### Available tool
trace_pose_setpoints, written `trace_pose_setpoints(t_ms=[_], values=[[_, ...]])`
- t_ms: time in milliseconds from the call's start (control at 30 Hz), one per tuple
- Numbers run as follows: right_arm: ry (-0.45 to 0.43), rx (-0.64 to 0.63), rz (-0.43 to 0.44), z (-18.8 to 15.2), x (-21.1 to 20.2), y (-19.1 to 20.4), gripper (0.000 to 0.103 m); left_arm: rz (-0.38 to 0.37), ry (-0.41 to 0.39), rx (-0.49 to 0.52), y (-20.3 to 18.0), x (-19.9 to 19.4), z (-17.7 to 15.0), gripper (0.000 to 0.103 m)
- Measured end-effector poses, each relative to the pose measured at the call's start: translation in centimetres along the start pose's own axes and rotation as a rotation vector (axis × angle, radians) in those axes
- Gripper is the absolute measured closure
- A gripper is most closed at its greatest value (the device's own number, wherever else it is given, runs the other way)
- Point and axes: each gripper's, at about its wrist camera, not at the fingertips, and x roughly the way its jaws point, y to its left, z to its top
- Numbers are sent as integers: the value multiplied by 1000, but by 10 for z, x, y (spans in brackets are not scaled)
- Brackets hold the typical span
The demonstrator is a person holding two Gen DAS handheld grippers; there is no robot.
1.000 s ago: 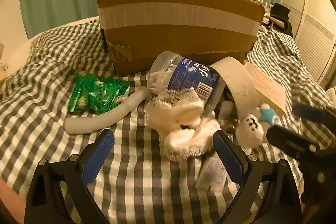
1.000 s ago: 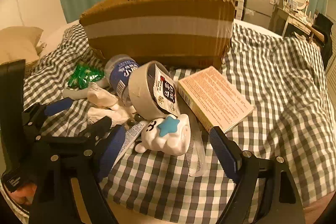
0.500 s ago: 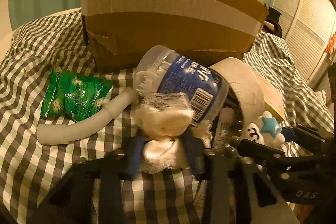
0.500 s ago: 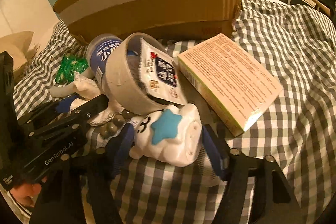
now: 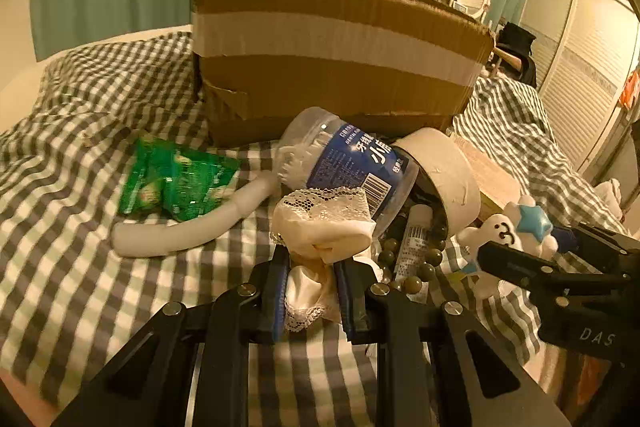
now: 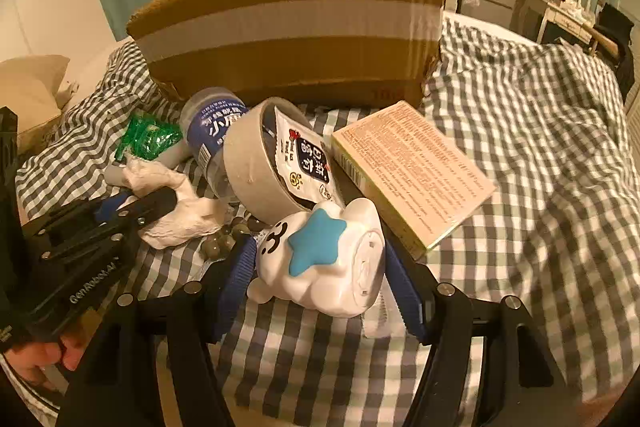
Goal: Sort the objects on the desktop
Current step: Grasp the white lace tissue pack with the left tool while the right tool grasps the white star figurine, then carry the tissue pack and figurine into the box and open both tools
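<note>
My left gripper point(image 5: 314, 291) is shut on a white lace cloth point(image 5: 324, 223), also visible in the right wrist view point(image 6: 172, 203). My right gripper point(image 6: 320, 283) is shut on a white cloud toy with a blue star point(image 6: 320, 259), seen at right in the left wrist view point(image 5: 508, 231). Behind them lie a clear jar with a blue label point(image 5: 344, 159), a tape roll point(image 5: 444, 171) with a snack packet point(image 6: 304, 155) inside it, dark beads point(image 5: 412, 267) and a flat printed box point(image 6: 408, 171). A big cardboard box point(image 5: 336, 55) stands at the back.
A green snack bag point(image 5: 172, 183) and a white tube point(image 5: 192, 227) lie left of the pile on the checked cloth point(image 5: 80, 267). Checked cloth spreads to the right point(image 6: 540, 147). A pillow point(image 6: 28, 87) lies far left. Furniture stands behind.
Both grippers moved forward into the pile and closed: the left on the lace cloth, the right on the cloud toy. Both items now sit lifted slightly between the fingers.
</note>
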Motion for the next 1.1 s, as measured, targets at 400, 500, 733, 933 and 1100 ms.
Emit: trace_pose_setpoints(t_ms=[400, 500, 733, 933, 1100], values=[[-81, 27, 48, -5, -42, 5, 38, -8, -72, 23, -8, -48, 6, 82], [-111, 33, 74, -2, -55, 6, 38, -9, -89, 22, -11, -58, 16, 82], [-177, 31, 104, 26, -80, 3, 38, 12, -134, 58, -17, -76, 51, 82], [-259, 1, 110, 72, -95, -1, 38, 27, -180, 83, -18, -81, 101, 82], [-326, 5, 134, 121, -101, -10, 38, -2, -223, 70, -15, -77, 148, 82]])
